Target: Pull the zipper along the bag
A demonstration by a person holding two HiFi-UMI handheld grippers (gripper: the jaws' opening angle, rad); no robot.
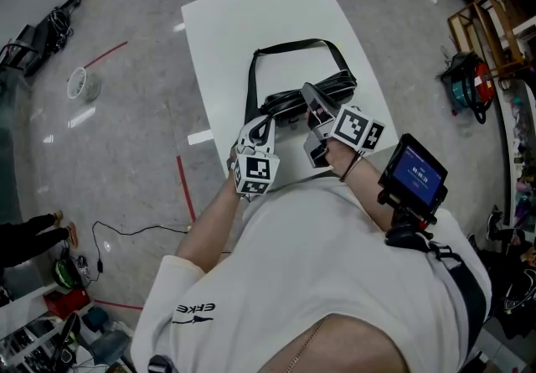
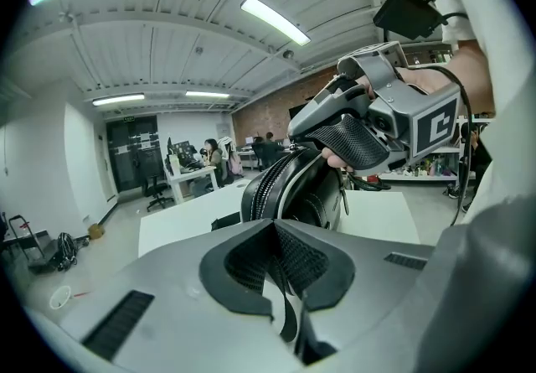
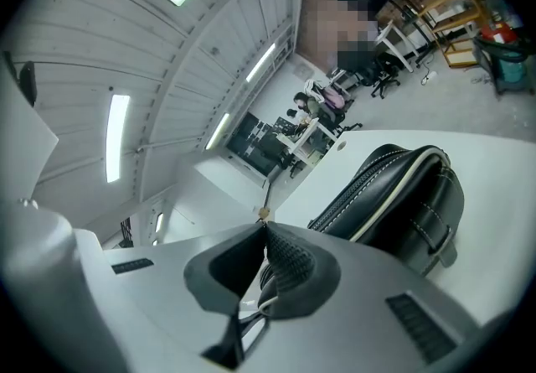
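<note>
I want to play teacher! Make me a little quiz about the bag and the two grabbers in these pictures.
1. True or false: the black bag lies on the white table.
2. Pick one: the left gripper is A) wide open, B) shut on a black strap, C) holding a cup.
3. Fill in the gap: the right gripper has its jaws ____ on a small brass piece at their tips.

Key: 1 true; 2 B; 3 shut.
</note>
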